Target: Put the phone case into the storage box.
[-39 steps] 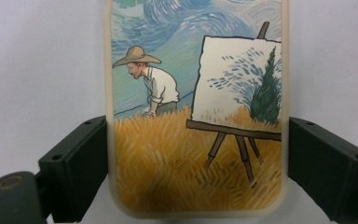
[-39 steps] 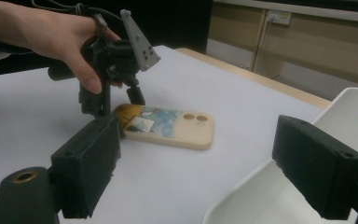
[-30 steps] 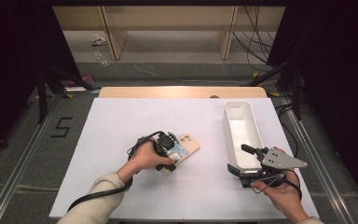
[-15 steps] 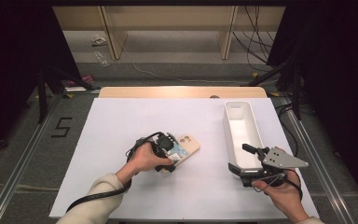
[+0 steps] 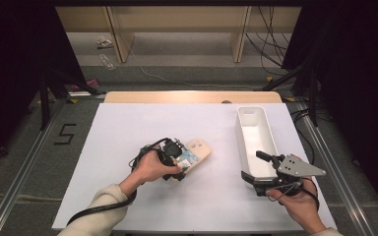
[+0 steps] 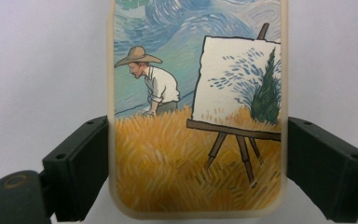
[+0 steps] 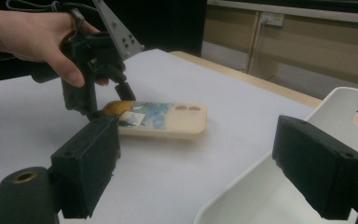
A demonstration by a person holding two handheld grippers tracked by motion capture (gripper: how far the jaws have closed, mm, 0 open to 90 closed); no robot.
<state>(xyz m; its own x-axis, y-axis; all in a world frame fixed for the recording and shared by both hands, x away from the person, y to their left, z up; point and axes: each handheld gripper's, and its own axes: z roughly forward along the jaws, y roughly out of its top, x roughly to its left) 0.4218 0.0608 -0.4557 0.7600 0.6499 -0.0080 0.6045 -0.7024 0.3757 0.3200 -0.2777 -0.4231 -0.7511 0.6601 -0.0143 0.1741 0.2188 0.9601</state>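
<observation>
— Since the picture from a second ago, has anything on the table moved?

— Hardly. The left gripper [image 5: 177, 162] still sits over the near end of the phone case [image 5: 193, 155] at mid-table, and the case lies at the same slant. The right gripper [image 5: 261, 167] has crept very slightly toward the white bin [image 5: 254, 130]; beyond that the scene matches.

— How does the left hand [image 5: 152, 166] sit?

— It comes in from the lower left, sleeve to the wrist, fingers wrapped over the gripper body, its cable looping back along the forearm. From the right gripper view the left hand [image 7: 37, 37] holds its tool steeply tipped down onto the case [image 7: 161, 119].

— And its jaws?

— In the left gripper view they stand one on each long edge of the phone case [image 6: 196, 116], both touching the cream rim. The printed side faces up: a painter in a straw hat, an easel, a yellow field. The case lies flat on the white table [image 6: 37, 70].

— The right side?

— The right hand [image 5: 298, 201] holds its gripper low at the bin's near end, grey plate on top. Its jaws are spread wide with nothing between them; the bin's rim [image 7: 279, 186] lies beneath the gap.
</observation>
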